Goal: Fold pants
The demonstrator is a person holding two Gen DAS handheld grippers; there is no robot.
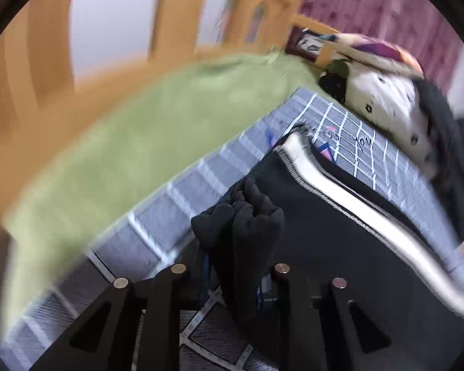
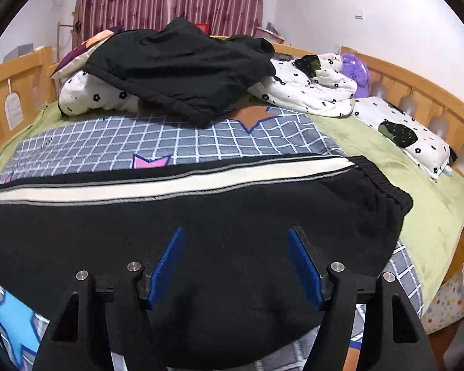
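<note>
The black track pants [image 2: 201, 216] lie flat on the checked blanket [image 2: 139, 142]. The left claw [image 1: 232, 225] is clamped on bunched pant fabric; the right claw [image 2: 235, 266] hovers apart over the seat. Carry the fold toward the waistband at three o'clock, keeping the white stripe [image 2: 170, 185] aligned.

Heaped black garment [image 2: 182, 71] beyond pants [image 2: 201, 216]
</note>
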